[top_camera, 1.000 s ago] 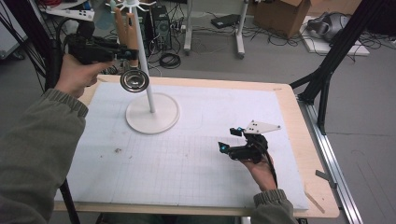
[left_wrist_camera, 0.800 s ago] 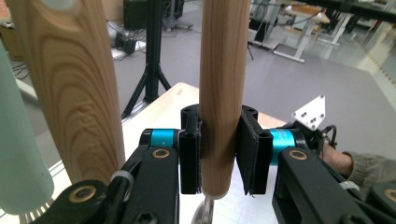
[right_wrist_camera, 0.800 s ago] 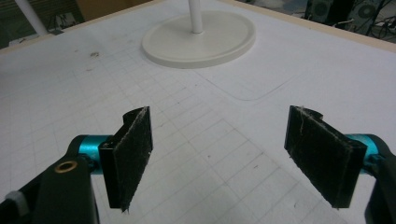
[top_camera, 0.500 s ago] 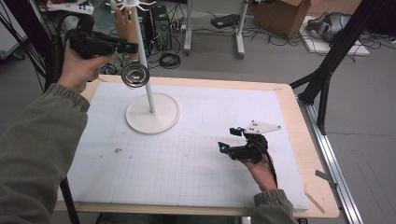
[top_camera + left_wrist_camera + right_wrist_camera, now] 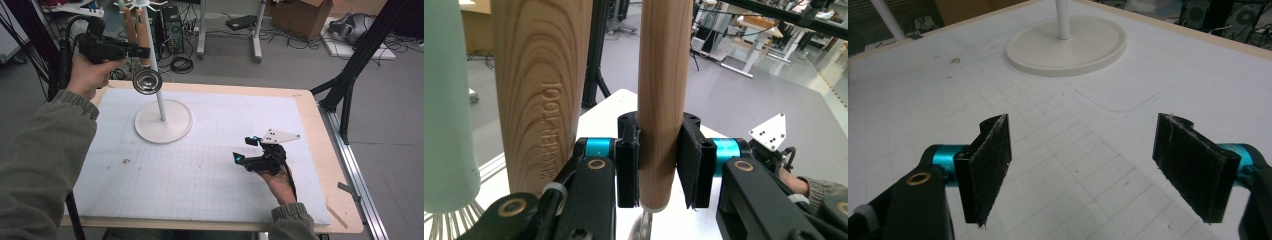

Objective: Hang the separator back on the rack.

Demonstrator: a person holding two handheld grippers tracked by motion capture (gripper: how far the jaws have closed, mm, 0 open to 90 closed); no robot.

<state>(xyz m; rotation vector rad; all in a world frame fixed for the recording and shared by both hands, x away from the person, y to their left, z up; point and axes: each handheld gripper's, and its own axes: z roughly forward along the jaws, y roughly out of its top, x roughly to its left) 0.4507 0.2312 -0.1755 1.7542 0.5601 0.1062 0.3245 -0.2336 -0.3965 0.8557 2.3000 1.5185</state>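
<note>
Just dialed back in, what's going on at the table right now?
The left gripper is shut on a wooden handle hanging from the white stand; a metal strainer hangs below it. A second wooden handle, stamped KITCHEN TOOL, hangs beside it. The right gripper is open and empty, low over the white gridded mat, apart from the stand's base.

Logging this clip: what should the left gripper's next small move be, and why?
Probably lift the wooden handle a little higher. The left gripper is shut on it beside the white stand, its metal strainer bowl hanging below, so raising likely unhooks it.
</note>
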